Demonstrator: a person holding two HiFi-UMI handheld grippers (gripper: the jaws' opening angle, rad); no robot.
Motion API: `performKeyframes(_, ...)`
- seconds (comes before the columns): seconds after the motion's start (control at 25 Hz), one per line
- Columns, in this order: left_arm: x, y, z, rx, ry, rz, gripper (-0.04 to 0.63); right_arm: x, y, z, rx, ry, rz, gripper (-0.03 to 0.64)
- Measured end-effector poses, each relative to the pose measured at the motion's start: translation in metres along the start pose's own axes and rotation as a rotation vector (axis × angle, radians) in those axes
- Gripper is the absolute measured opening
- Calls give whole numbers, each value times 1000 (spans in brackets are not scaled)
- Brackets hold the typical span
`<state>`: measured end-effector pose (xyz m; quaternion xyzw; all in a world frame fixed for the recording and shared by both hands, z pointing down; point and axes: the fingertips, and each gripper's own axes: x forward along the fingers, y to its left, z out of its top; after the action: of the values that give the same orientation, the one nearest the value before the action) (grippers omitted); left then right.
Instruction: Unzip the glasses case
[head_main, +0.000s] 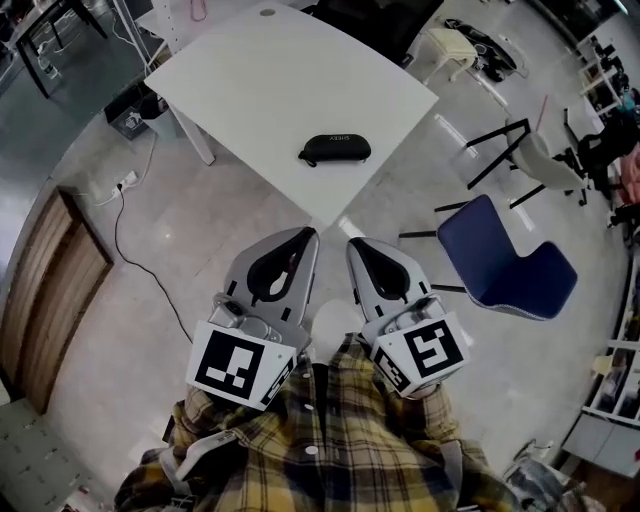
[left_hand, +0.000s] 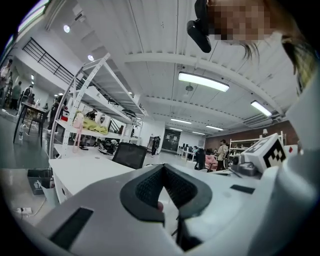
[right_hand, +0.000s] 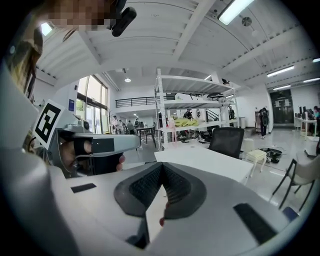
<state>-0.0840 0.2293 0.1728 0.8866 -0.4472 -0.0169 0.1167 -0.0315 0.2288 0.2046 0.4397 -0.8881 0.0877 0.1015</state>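
Bright, even light is cast from long white fluorescent ceiling strips (left_hand: 204, 81), and daylight is admitted through tall glazed windows (right_hand: 93, 107). The white rectangular table top (head_main: 290, 90) is rendered almost washed out, and a pale sheen with small glare patches is seen on the glossy grey floor (head_main: 200, 240). Shadows are soft and faint. Strong fisheye bending is shown in all three views: straight lines are curved toward the edges and the corners are darkened to black. In the gripper views the near grey bodies of the left gripper (left_hand: 162, 167) and right gripper (right_hand: 161, 166) are blurred, while the distant room is sharper.
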Motion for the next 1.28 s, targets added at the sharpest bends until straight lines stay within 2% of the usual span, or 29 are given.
performKeyframes(0.28,49,22,0,3,21,-36,8,33,-40,2,29,13,-40,-2)
performKeyframes(0.88,213,71,29,28,35,52,8,123,-202,40,16,46,22,-2)
performKeyframes(1.12,247,86,28,14,65,82,8,144,-234,46,17,62,47,-2)
performKeyframes(1.28,261,88,26,4,77,61,8,151,-242,41,32,79,51,-2)
